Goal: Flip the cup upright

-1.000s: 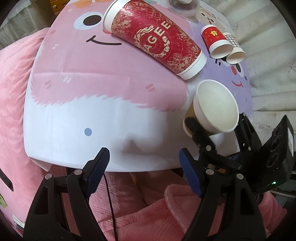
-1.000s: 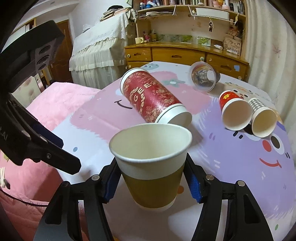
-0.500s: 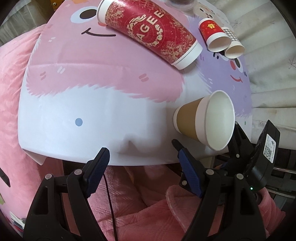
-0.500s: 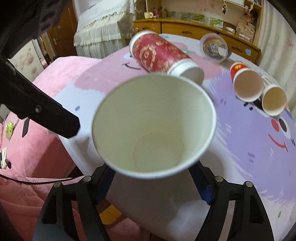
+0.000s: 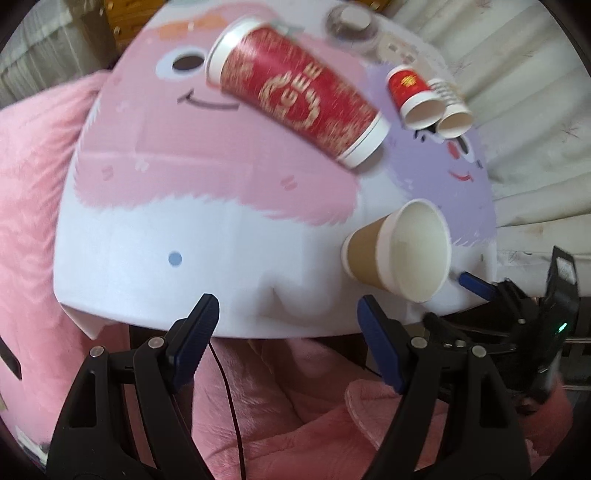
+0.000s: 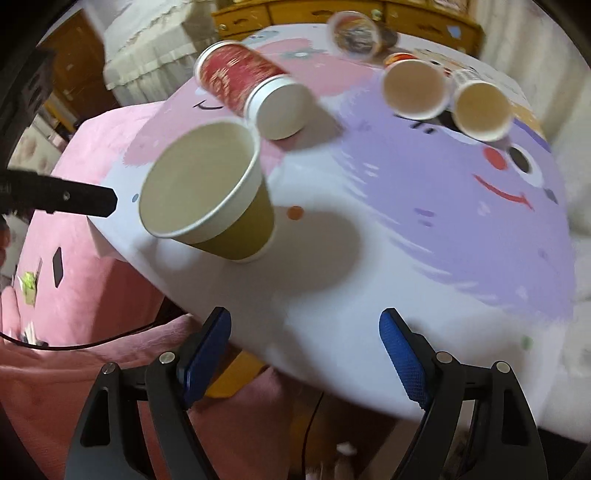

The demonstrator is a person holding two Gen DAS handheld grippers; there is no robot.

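Note:
A brown paper cup with a white rim [image 6: 218, 199] stands on its base near the table's front edge, mouth up; it also shows in the left wrist view [image 5: 395, 251]. My right gripper [image 6: 304, 354] is open and empty, drawn back off the table edge, well short of the cup. It shows at the right in the left wrist view [image 5: 476, 288]. My left gripper [image 5: 286, 336] is open and empty, below the table's front edge, left of the cup.
A big red cup [image 5: 299, 99] lies on its side mid-table. A small red cup [image 5: 413, 92] and a patterned cup [image 5: 452, 110] lie on their sides at the back right. A clear lidded tub [image 6: 354, 33] lies at the back. Pink bedding [image 5: 33, 177] borders the table.
My right gripper has let go of the brown cup and pulled back off the table. The cup now stands alone on its base. The left gripper has stayed open.

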